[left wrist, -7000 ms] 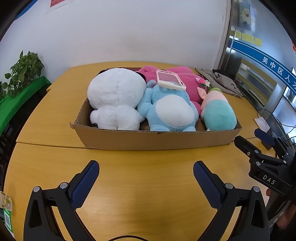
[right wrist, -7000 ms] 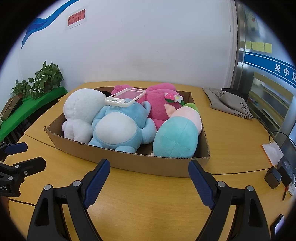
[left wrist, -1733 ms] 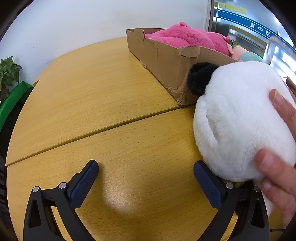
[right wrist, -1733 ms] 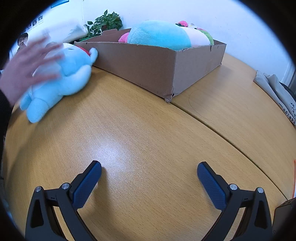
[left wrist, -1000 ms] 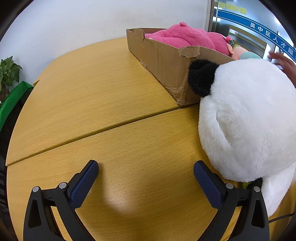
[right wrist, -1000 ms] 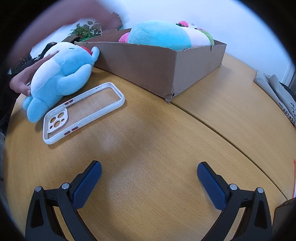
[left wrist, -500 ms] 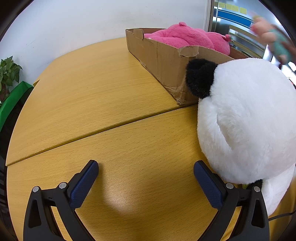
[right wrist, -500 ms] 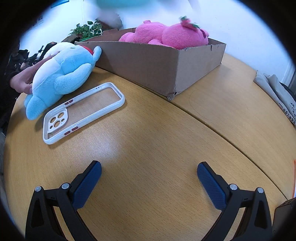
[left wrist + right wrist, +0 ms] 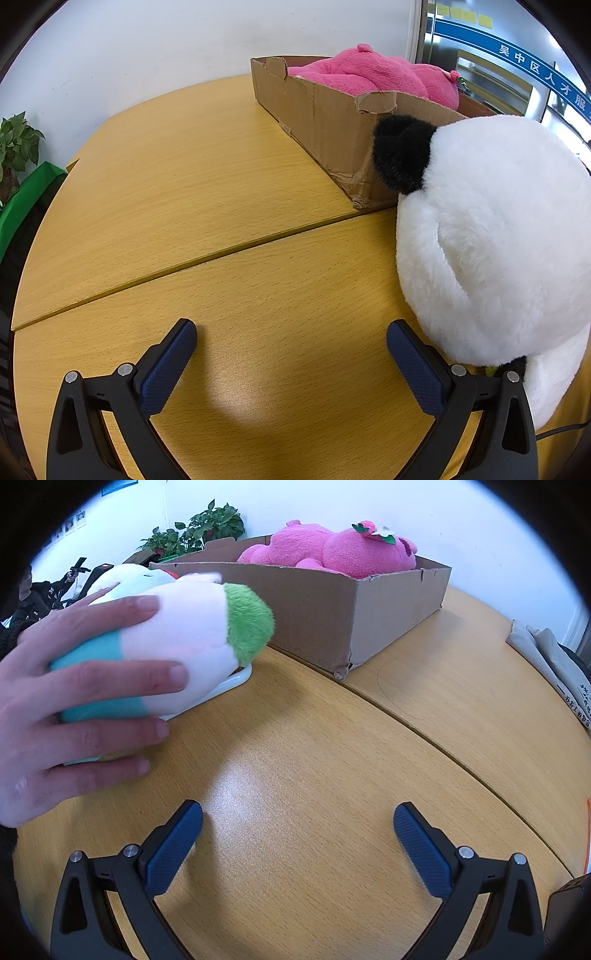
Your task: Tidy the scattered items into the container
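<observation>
The table (image 9: 229, 206) is smooth wood-grain laminate with a soft sheen, and the box (image 9: 332, 602) on it is matt brown corrugated cardboard with torn, rough edges. Inside the box lies a pink toy (image 9: 332, 552) of short fleecy cloth, while beside the box the panda toy (image 9: 495, 236) is long fluffy white and black plush. Both grippers (image 9: 291, 354) (image 9: 297, 834) are matt black plastic with silvery metal screws and blue, finely ribbed rubbery pads (image 9: 173, 853).

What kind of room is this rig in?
Probably an office or public service hall: a round wooden meeting table, a blue Chinese wall sign by glass partitions, and potted plants against a plain white wall.
</observation>
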